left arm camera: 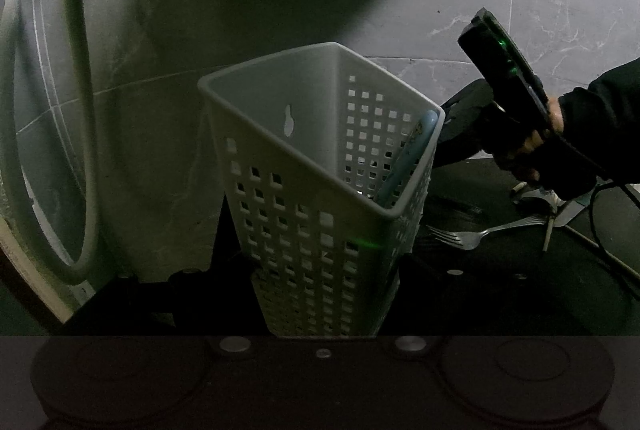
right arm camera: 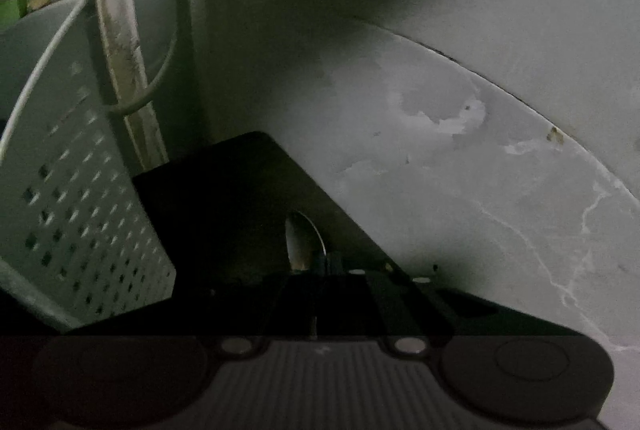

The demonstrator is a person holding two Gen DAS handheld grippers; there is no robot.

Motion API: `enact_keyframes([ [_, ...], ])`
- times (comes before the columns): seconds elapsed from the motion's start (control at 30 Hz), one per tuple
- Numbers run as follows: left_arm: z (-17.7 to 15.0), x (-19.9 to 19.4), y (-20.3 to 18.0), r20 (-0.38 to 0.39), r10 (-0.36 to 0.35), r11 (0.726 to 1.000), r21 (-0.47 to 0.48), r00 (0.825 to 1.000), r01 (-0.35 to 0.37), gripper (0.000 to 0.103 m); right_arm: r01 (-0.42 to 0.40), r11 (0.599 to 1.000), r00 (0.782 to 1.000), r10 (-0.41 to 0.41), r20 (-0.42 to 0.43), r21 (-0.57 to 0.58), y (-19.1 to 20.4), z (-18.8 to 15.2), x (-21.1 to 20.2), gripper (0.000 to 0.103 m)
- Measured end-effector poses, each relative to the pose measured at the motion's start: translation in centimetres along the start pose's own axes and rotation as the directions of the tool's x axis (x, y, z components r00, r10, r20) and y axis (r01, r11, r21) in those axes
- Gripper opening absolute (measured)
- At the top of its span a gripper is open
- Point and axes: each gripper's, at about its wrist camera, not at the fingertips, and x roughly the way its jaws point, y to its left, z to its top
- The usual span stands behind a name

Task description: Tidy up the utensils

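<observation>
A white perforated basket [left arm camera: 320, 190] stands tilted on the black table [left arm camera: 520, 270]. My left gripper [left arm camera: 320, 282] is shut on its lower part, one dark finger on each side. A blue-handled utensil [left arm camera: 408, 154] leans inside against the basket's right wall. My right gripper [right arm camera: 320, 268] is shut on a metal spoon [right arm camera: 302, 242], whose bowl sticks out past the fingertips above the table [right arm camera: 240, 182]. In the left wrist view a hand [left arm camera: 532, 142] holds that gripper to the right of the basket, its tips hidden behind the rim. A fork [left arm camera: 472, 236] lies on the table.
More utensils [left arm camera: 550, 222] lie at the table's right end, and a black cable [left arm camera: 600, 230] trails beside them. A pale hose [left arm camera: 80, 70] loops at the left, past the basket [right arm camera: 80, 190]. Grey marble floor [right arm camera: 480, 170] lies beyond the table's edge.
</observation>
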Motion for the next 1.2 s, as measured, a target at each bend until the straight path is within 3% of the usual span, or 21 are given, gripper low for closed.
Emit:
enact_keyframes([
  [0.27,-0.2,-0.2,0.0,0.006,0.009,1.0,-0.009,1.0,-0.009,0.084,-0.002,0.989,1.0,-0.001,-0.021,-0.151,3.7,-0.3,-1.2,0.0],
  [0.47,-0.2,-0.2,-0.1,0.008,0.01,1.0,-0.009,1.0,-0.01,0.084,-0.068,0.986,0.997,0.063,-0.038,-0.15,5.1,-0.9,-2.1,0.0],
  [0.63,-0.2,-0.3,-0.1,0.007,0.012,1.0,-0.004,1.0,-0.012,0.084,-0.134,0.987,0.99,0.13,-0.049,-0.092,4.8,-1.4,-2.4,0.001],
  [0.77,-0.2,-0.3,-0.2,0.007,0.013,1.0,-0.004,1.0,-0.013,0.084,-0.218,0.976,0.972,0.218,-0.084,0.006,3.4,-1.5,-2.1,0.004],
  [0.97,-0.2,-0.3,-0.3,0.006,0.021,1.0,-0.005,1.0,-0.021,0.084,-0.353,0.911,0.919,0.38,-0.103,0.213,0.8,-2.1,-0.9,0.013],
  [1.1,-0.2,-0.3,-0.4,0.004,0.026,1.0,-0.005,1.0,-0.026,0.084,-0.404,0.867,0.892,0.445,-0.085,0.291,-0.1,-2.4,-0.1,0.014],
  [1.2,-0.2,-0.4,-0.5,0.004,0.028,1.0,-0.005,1.0,-0.028,0.084,-0.41,0.863,0.889,0.45,-0.084,0.294,0.0,-2.2,0.2,0.015],
])
